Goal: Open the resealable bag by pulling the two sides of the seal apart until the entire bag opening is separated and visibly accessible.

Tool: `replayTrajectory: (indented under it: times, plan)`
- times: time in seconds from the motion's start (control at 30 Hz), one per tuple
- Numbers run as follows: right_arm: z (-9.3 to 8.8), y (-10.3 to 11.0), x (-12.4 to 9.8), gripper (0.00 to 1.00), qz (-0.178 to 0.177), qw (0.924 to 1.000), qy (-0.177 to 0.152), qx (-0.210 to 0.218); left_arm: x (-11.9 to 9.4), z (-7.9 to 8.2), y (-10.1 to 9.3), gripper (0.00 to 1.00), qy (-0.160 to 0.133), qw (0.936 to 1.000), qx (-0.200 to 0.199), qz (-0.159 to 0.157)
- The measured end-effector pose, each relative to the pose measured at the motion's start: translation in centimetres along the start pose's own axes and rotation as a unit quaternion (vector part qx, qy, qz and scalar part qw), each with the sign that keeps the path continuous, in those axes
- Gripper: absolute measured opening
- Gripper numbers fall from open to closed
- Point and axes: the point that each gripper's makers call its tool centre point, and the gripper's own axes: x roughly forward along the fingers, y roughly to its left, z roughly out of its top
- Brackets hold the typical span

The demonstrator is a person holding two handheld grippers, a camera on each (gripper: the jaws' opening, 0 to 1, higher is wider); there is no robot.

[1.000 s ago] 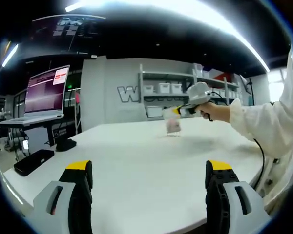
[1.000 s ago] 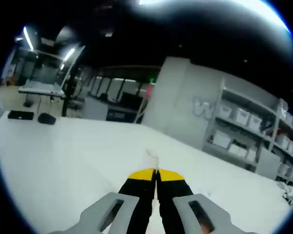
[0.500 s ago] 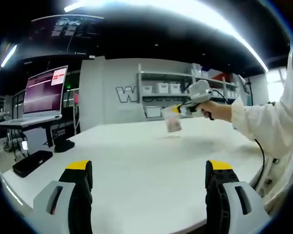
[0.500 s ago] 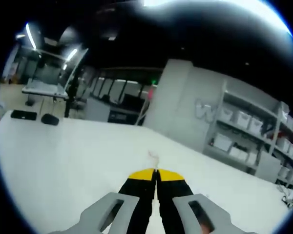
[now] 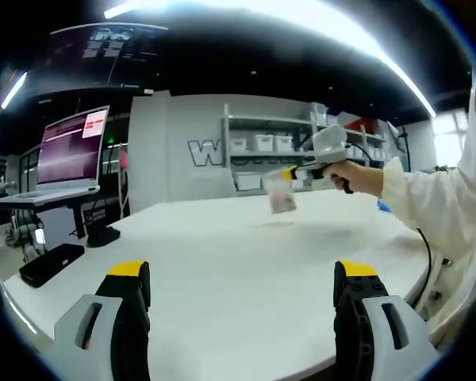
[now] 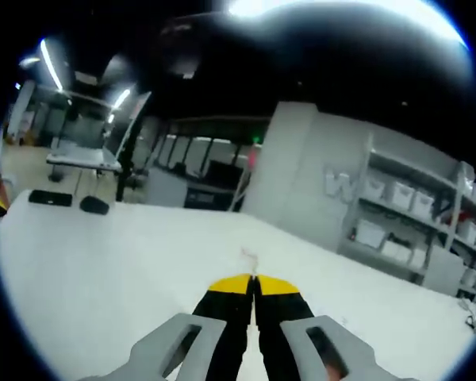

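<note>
In the left gripper view we see our left hand-held gripper [image 5: 242, 290] spread wide above the white worktop [image 5: 222, 262], while across it the right hand-held gripper [image 5: 289, 172] lifts the resealable bag [image 5: 281, 193] clear. The right gripper view shows its jaws pinched on the bag's top edge.

Clear plastic bag [image 5: 282, 194], matt table [image 5: 222, 262]

Left gripper [image 5: 242, 290]: grey housings, black jaws, yellow tips. Right gripper [image 6: 254, 284] matches, with a black cable [image 5: 423, 258]. The person wears a white sleeve [image 5: 436, 210].
</note>
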Motion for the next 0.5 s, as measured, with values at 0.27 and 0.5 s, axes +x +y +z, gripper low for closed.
replayTrajectory:
  times: [0.27,0.5]
  plan:
    - [0.26,0.28,-0.53,0.0,0.006,1.0,-0.003,0.002,-0.02,-0.03,-0.16,0.95,0.0,1.0,-0.001,-0.001]
    - [0.35,0.4,-0.93,0.0,0.009,0.9999,-0.006,0.001,-0.05,-0.13,-0.14,0.95,0.0,1.0,-0.002,0.0]
